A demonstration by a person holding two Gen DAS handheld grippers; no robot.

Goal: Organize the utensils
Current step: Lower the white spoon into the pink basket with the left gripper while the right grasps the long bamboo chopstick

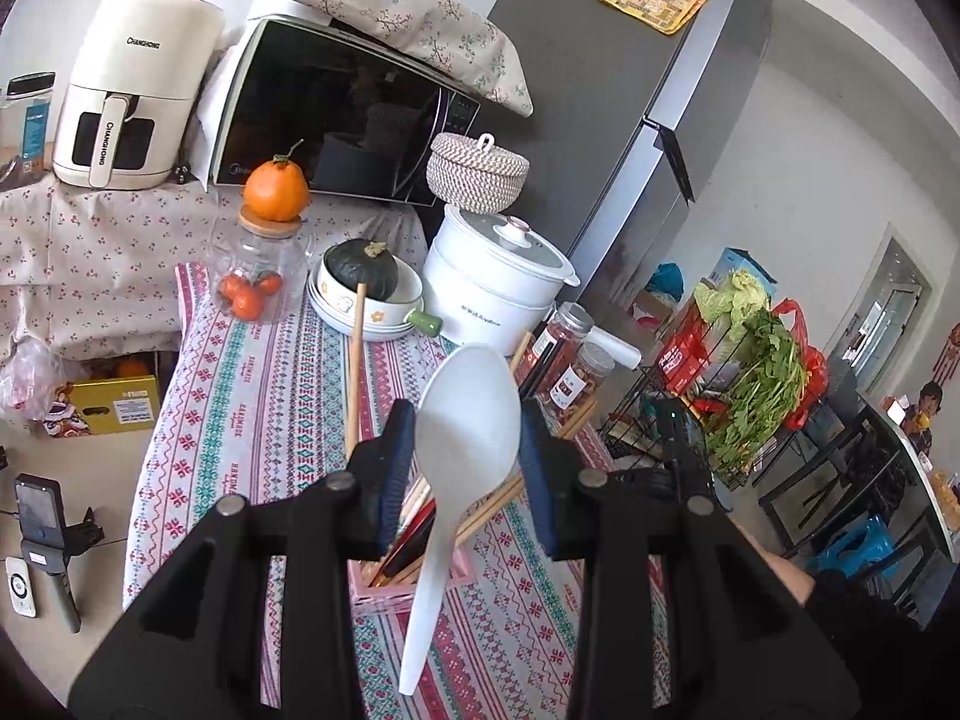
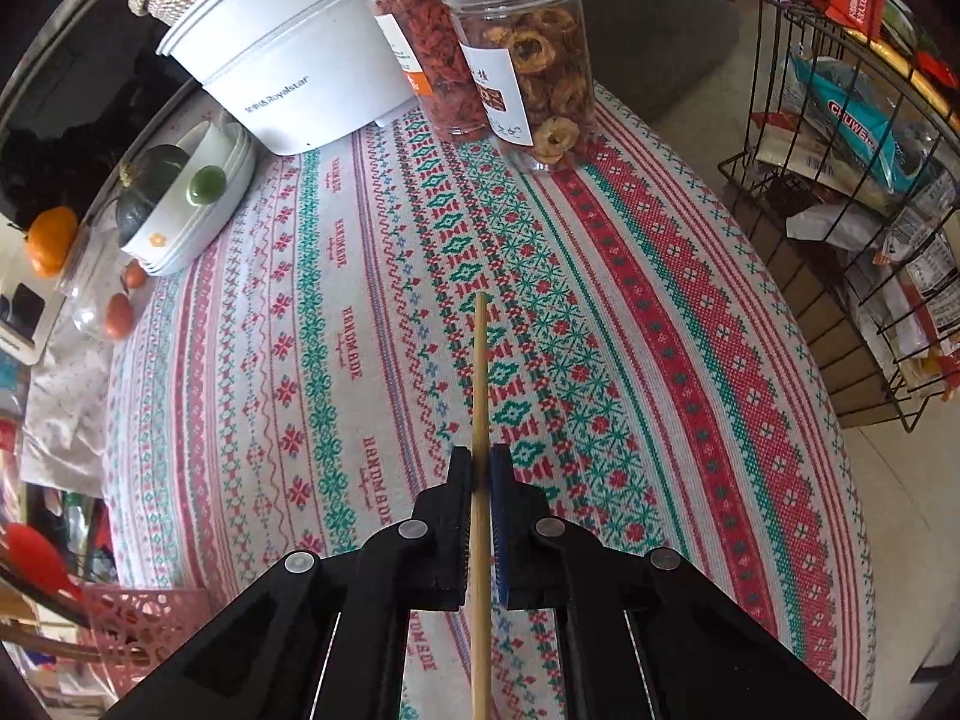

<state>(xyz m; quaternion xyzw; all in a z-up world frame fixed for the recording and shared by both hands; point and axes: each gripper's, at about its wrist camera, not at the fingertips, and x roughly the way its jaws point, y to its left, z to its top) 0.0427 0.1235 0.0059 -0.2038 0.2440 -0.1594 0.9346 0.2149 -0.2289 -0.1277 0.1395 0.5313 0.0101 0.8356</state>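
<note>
In the left wrist view my left gripper point(image 1: 467, 420) is shut on the bowl of a white plastic spoon point(image 1: 462, 438), whose handle hangs down over a pink perforated utensil basket point(image 1: 420, 585) holding several chopsticks point(image 1: 480, 510). A wooden chopstick point(image 1: 355, 369) stands upright to the left. In the right wrist view my right gripper point(image 2: 480, 465) is shut on a wooden chopstick point(image 2: 479, 372) and holds it above the patterned tablecloth point(image 2: 360, 300). The pink basket point(image 2: 141, 624) shows at the lower left with a red spoon point(image 2: 36, 558) in it.
At the table's far end stand a white electric pot point(image 1: 492, 282), stacked bowls with a green squash point(image 1: 363, 288), a glass jar with oranges point(image 1: 258, 276) and two snack jars point(image 2: 528, 60). A wire rack with packets point(image 2: 852, 180) stands to the right of the table.
</note>
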